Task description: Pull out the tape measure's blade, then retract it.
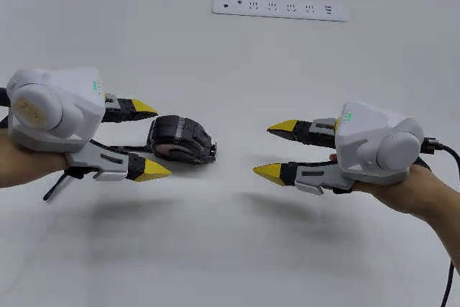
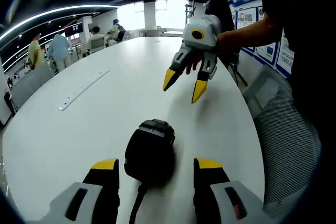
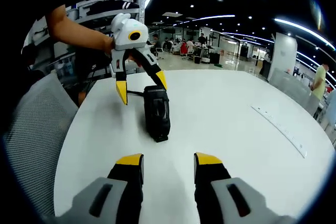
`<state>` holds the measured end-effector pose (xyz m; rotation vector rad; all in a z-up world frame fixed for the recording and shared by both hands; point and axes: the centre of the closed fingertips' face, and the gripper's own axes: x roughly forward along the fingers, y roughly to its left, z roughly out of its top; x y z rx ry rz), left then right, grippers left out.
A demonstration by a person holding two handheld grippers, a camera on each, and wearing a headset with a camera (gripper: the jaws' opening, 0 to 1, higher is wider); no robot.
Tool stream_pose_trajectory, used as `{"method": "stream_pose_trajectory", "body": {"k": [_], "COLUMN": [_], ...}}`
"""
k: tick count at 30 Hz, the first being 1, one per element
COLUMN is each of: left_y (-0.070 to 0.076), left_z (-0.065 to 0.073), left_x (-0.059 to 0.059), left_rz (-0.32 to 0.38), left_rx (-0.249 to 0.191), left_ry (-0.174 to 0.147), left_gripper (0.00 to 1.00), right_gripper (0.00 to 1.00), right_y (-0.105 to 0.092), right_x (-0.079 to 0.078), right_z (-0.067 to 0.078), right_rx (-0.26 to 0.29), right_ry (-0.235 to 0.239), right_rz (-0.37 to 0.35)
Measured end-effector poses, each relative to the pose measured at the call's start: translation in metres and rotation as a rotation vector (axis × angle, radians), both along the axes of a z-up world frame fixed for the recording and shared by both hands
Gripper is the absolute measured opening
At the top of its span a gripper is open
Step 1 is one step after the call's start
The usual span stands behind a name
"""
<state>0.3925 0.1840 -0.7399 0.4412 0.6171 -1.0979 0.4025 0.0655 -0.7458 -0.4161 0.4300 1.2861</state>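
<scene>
Tape measure (image 1: pixel 181 139) lies on the white tabletop (image 1: pixel 230 242), blade wound in, right between the left gripper's (image 1: pixel 154 140) spread fingers, untouched. Right gripper (image 1: pixel 266 149) hovers apart, facing it, fingers released, holding nothing.

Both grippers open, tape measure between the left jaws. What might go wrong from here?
1. The left gripper straddles the tape measure unclamped; a pull by the right gripper may drag it across the smooth table.
2. Its black strap trails between the left jaws and might foul the grip.
</scene>
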Motion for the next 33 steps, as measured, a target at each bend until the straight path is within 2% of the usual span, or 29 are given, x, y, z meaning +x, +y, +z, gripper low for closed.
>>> {"method": "stream_pose_trajectory", "body": {"k": [6,10,13,14,17,25,33], "left_y": [0.001,0.001,0.003,0.001,0.001,0.001,0.0], "left_z": [-0.008,-0.008,-0.013,-0.018,-0.022,-0.022,-0.023], "left_x": [0.004,0.004,0.007,0.011,0.015,0.014,0.013], "left_rz": [-0.023,-0.024,-0.036,-0.052,-0.056,-0.064,-0.048], "left_rx": [0.029,0.031,0.052,0.06,0.079,0.053,0.037], "left_ry": [0.002,0.001,-0.012,-0.011,-0.022,0.014,0.06], "left_gripper": [0.49,0.42,0.39,0.36,0.32,0.31,0.3], "right_gripper": [0.36,0.34,0.33,0.33,0.31,0.29,0.21], "right_y": [0.009,0.01,0.016,0.027,0.034,0.051,0.066], "right_x": [0.003,0.003,0.003,0.002,0.001,0.006,0.006], "right_z": [-0.009,-0.009,-0.013,-0.021,-0.024,-0.032,-0.042], "right_rx": [-0.011,-0.012,-0.015,-0.024,-0.03,-0.046,-0.079], "right_ry": [0.007,0.007,0.011,0.02,0.028,0.025,0.024], "right_rz": [0.021,0.022,0.038,0.065,0.081,0.118,0.173]}}
